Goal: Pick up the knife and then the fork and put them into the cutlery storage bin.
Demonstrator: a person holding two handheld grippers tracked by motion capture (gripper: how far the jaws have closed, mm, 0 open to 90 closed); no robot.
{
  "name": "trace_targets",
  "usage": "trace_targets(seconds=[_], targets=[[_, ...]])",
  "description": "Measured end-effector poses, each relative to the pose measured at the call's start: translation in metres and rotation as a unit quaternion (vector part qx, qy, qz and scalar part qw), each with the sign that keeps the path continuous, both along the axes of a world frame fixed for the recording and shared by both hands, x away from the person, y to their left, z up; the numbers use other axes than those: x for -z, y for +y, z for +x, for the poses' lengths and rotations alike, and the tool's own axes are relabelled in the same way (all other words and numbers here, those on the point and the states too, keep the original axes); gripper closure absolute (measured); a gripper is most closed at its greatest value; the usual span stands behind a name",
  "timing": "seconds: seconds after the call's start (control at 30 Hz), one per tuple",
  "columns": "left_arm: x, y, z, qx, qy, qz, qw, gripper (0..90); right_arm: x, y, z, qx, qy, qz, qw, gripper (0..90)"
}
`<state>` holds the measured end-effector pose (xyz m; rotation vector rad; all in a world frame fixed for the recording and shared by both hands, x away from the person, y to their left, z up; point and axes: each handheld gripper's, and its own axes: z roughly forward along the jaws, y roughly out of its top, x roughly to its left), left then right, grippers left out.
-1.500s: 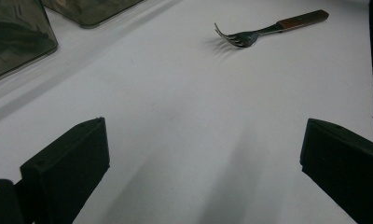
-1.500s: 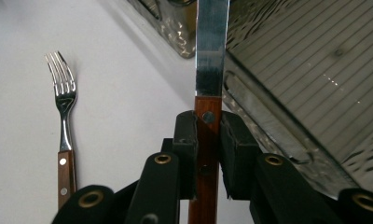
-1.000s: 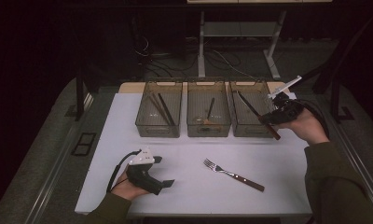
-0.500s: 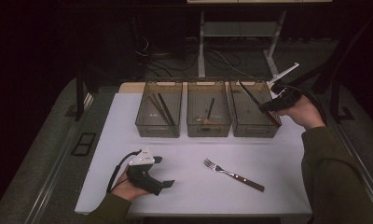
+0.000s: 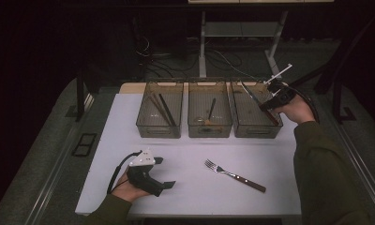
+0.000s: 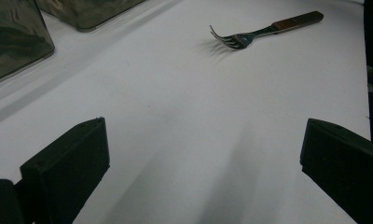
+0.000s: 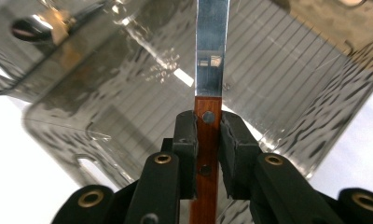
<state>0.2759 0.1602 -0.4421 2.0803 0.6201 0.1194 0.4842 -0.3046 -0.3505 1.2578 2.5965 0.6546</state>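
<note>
High view, right gripper [image 5: 265, 104]: held over the right-hand bin [image 5: 256, 132], clamped on a knife [image 5: 251, 96] by its wooden handle; the blade slants up and left above the bin.
High view, left gripper [image 5: 163, 172]: resting on the white table [image 5: 129, 122] near its front left corner, jaws spread, holding nothing.
High view, surroundings: three clear bins stand side by side along the table's far edge. The left bin [image 5: 150, 129] holds thin dark sticks, the middle bin [image 5: 210, 130] a dark utensil. A fork [image 5: 234, 175] with a wooden handle lies alone on the table, between the left gripper and the person's right sleeve [image 5: 324, 173].
High view, hard to tell: the room beyond the table is dark; the things in the bins are too dim to name with certainty.
Left gripper view, jaws: wide apart at the bottom corners, bare table between them.
Left gripper view, ahead: the fork [image 6: 264, 31] lies well ahead, tines pointing left; nothing lies between it and the jaws. Bin corners [image 6: 17, 42] are cut off at the top left.
Right gripper view, grip: the pads [image 7: 187, 140] press both sides of the knife's riveted handle [image 7: 207, 135]; the blade [image 7: 211, 46] runs straight up, its tip cut off by the top edge.
Right gripper view, behind: the ribbed floor of the right-hand bin [image 7: 287, 74]; whether the knife touches it cannot be told.
</note>
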Motion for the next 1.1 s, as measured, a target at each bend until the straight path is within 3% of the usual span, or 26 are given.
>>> trace_targets(seconds=[0.23,0.47,0.6,0.87,1.1], targets=[[0.000,0.000,0.000,0.000,0.000,0.000,1.0000,0.5,0.026,0.003,0.004,0.004,0.018,-0.007,0.9998,77.5],[0.000,-0.001,0.000,0.000,0.002,0.001,1.0000,0.5,0.040,0.005,0.003,0.005,0.037,-0.018,0.9992,74.7],[0.001,0.000,0.000,0.000,0.002,0.001,1.0000,0.5,0.032,0.003,0.000,0.007,0.015,-0.001,0.9999,61.6],[0.001,-0.001,0.000,-0.001,0.002,0.002,1.0000,0.5,0.008,-0.005,-0.022,0.008,-0.018,0.070,0.9974,54.9],[0.000,-0.001,0.000,-0.001,0.001,0.003,1.0000,0.5,-0.005,-0.005,-0.055,-0.009,-0.045,0.087,0.9951,51.2]])
